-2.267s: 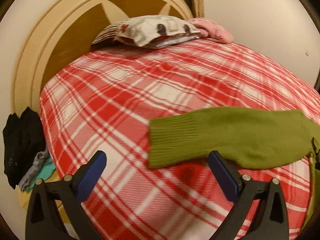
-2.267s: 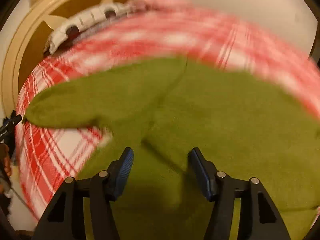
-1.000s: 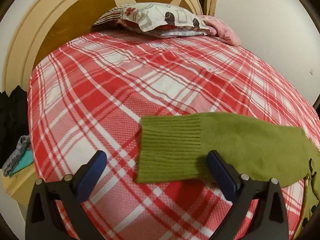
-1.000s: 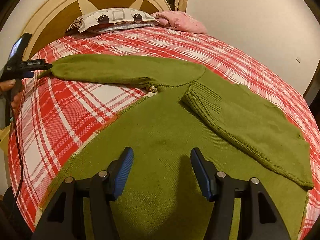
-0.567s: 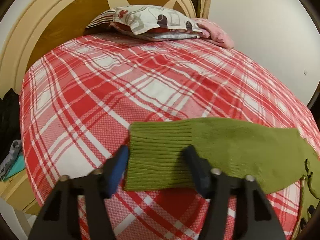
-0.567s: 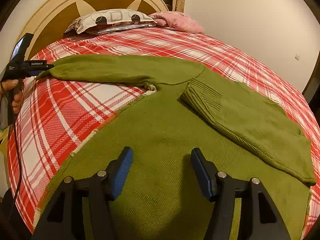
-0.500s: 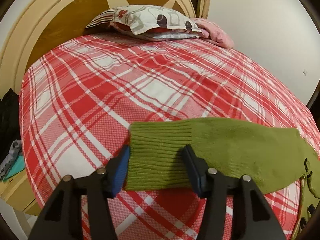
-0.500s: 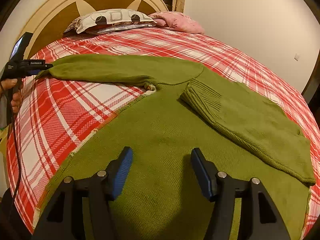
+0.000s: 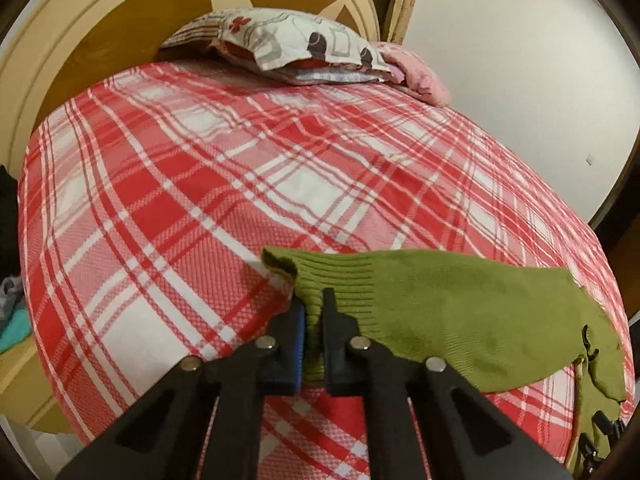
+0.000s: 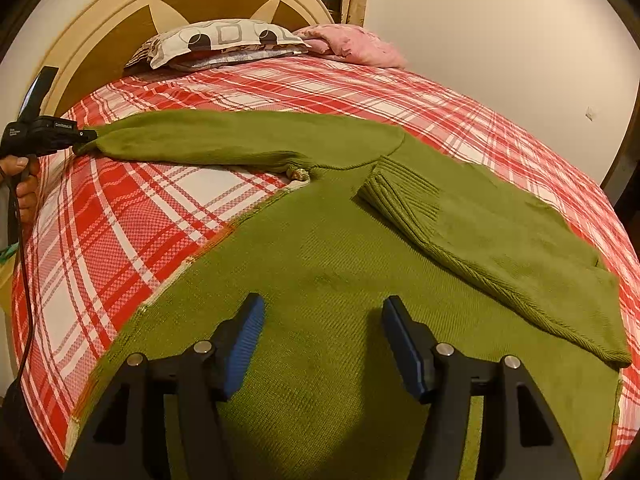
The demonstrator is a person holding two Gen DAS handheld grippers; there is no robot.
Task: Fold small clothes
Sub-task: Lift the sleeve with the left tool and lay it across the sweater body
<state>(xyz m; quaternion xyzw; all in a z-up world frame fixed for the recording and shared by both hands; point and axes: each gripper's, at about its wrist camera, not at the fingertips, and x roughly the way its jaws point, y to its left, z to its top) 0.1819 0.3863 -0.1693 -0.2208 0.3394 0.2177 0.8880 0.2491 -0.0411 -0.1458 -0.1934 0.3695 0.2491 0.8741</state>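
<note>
1. Currently, the left gripper (image 9: 313, 322) has its jaws just closed, pinching the sleeve cuff (image 9: 320, 276) of the green sweater (image 10: 320, 264) lying on the bed (image 9: 200, 184).
2. Right gripper (image 10: 322, 334): jaws spread, empty, above the sweater's body.
3. Next, judged: carry the cuff across onto the body.

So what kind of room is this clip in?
Most likely a bedroom: a bed with a red plaid cover, a curved wooden headboard, and pillows at its head.
</note>
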